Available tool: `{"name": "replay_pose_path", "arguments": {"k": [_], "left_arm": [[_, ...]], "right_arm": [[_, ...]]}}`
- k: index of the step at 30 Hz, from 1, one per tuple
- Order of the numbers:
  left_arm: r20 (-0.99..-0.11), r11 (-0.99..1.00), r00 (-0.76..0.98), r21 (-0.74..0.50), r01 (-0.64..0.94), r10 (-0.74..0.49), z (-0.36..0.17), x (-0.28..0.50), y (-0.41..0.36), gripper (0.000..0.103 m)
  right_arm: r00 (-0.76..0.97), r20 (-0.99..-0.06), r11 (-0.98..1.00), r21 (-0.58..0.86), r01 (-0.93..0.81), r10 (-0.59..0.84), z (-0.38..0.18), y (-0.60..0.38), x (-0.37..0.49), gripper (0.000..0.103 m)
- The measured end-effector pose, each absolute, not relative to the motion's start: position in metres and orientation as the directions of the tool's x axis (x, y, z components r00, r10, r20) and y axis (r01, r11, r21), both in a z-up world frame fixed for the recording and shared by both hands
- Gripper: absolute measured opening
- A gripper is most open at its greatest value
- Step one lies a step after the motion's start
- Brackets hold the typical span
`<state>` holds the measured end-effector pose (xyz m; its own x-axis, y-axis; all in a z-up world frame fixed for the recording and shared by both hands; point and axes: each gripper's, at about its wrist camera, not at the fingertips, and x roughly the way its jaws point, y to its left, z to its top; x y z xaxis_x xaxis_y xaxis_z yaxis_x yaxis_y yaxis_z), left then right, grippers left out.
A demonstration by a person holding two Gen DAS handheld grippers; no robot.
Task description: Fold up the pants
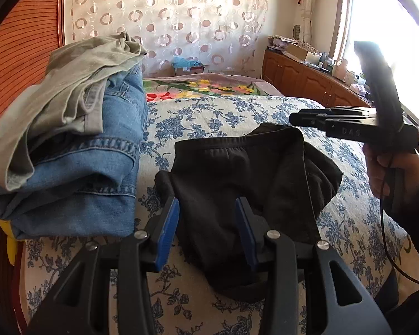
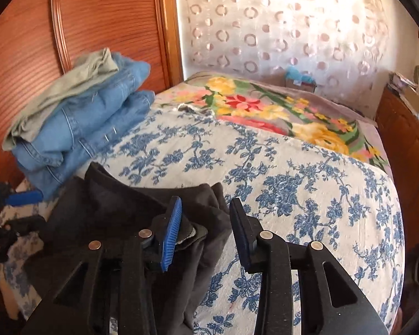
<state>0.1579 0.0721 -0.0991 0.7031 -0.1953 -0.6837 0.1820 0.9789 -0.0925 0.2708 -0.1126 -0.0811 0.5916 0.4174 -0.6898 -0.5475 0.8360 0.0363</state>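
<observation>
Hovering low over the bed, the left gripper (image 1: pixel 206 217) has its blue-padded jaws apart, straddling the near part of the black soft-knit pants (image 1: pixel 237 173) without pressing on them. The right gripper (image 2: pixel 204 231) also stands with jaws apart, its left pad over the garment's right edge, the other over the blue-flowered white bedspread (image 2: pixel 307 195); nothing is pinched. The pants lie bunched on the spread in a rough, partly folded heap, waistband toward the far side, so I judge a fold is between grips: both tools are free and a new hold is due. The next move likely calls for closing each pair of jaws on an edge of the cloth, then lifting it over evenly.

Beyond, at the left by the wooden headboard (image 2: pixel 83 28), sits a stack of folded blue denim jeans (image 1: pixel 97 153) topped by grey-green trousers (image 1: pixel 69 83).

The pants' legs cannot be traced; the black folds merge. The near hem hides under the gripper bodies, and the window glare washes out the far right.
</observation>
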Motion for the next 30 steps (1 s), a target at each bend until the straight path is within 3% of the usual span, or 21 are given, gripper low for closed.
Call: {"name": "replay_pose_path", "arguments": {"k": [19, 30], "left_arm": [[-0.678, 0.975, 0.706, -0.072, 0.212, -0.204, -0.102, 0.112, 0.064, 0.041], [-0.707, 0.964, 0.674, -0.041, 0.263, -0.214, -0.111, 0.085, 0.056, 0.041]], "right_arm": [[0.551, -0.653, 0.806, 0.159, -0.571, 0.519, -0.073, -0.137, 0.162, 0.035], [0.540, -0.669, 0.800, 0.139, -0.584, 0.510, -0.090, -0.124, 0.123, 0.035]]}}
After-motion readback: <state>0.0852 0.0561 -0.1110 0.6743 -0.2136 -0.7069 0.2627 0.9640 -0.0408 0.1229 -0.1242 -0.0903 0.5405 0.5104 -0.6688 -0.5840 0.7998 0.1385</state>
